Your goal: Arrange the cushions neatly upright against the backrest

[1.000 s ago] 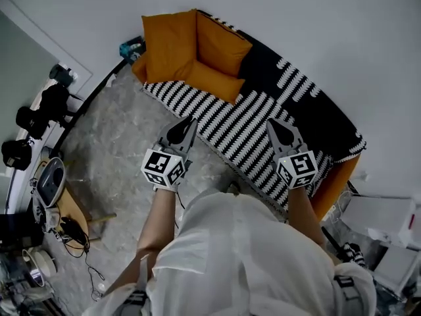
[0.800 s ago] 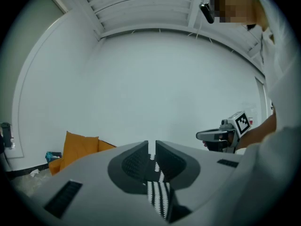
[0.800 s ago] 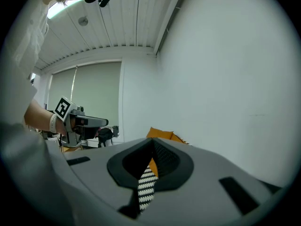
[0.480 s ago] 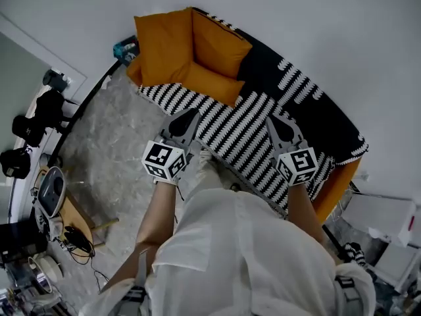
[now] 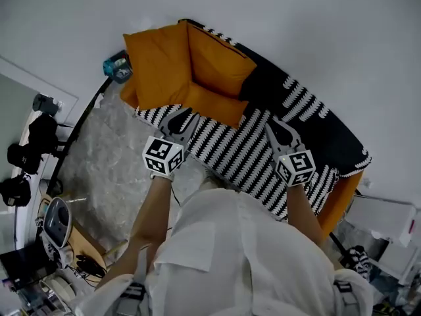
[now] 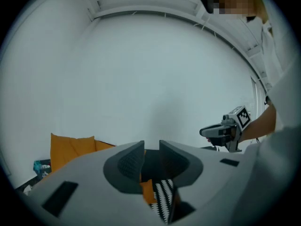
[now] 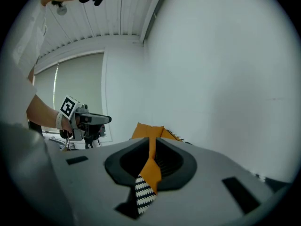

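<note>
Left claw [image 5: 182, 118] and right claw [image 5: 279, 128], just opening, narrow, empty: I'd grip the flat cushion's [image 5: 214, 104] corners evenly.

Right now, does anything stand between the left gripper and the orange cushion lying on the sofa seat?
Nothing visible does. The left gripper hangs just before the orange cushion, over the striped seat cover, with no object between them. Its jaws have just been opening and hold nothing.

Plain white wall [image 5: 329, 31], mottled grey floor [image 5: 108, 170], cluttered side table [image 5: 85, 241].
</note>
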The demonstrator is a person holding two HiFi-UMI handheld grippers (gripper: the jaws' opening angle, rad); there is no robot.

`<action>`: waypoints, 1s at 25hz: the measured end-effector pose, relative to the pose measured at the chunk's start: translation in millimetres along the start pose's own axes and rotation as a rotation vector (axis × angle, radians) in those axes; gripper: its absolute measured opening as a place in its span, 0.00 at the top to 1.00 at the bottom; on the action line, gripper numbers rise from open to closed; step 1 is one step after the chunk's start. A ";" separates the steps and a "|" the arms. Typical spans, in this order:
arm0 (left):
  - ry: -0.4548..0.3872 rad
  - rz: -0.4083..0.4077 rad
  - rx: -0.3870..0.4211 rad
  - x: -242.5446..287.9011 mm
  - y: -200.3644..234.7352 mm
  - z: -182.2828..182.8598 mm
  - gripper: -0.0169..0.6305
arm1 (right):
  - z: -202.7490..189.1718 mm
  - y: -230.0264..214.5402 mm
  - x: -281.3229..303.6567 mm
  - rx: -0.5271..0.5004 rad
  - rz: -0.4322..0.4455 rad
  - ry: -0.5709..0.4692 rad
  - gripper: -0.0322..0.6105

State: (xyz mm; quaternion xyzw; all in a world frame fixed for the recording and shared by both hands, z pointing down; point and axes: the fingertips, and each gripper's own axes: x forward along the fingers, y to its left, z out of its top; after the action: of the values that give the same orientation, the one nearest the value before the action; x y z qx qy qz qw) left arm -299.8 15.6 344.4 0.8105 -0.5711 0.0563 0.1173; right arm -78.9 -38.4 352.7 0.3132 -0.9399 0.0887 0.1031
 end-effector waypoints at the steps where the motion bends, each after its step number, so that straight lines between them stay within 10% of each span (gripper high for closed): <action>1: 0.018 -0.005 -0.001 8.7 15.0 -2.6 0.79 | -5.1 -4.6 13.5 0.021 -0.005 0.015 0.87; 12: 0.115 -0.015 -0.077 66.0 120.3 -39.0 0.74 | -91.1 -44.1 140.6 0.159 -0.045 0.233 0.79; 25: 0.159 0.072 -0.196 115.9 126.6 -104.8 0.74 | -250.6 -95.9 227.4 0.112 0.075 0.583 0.68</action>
State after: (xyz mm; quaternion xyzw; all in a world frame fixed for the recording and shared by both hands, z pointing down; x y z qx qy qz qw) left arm -374.7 -104.0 487.7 0.7671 -0.5915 0.0684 0.2389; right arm -164.0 -185.8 660.5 0.2450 -0.8753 0.2302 0.3477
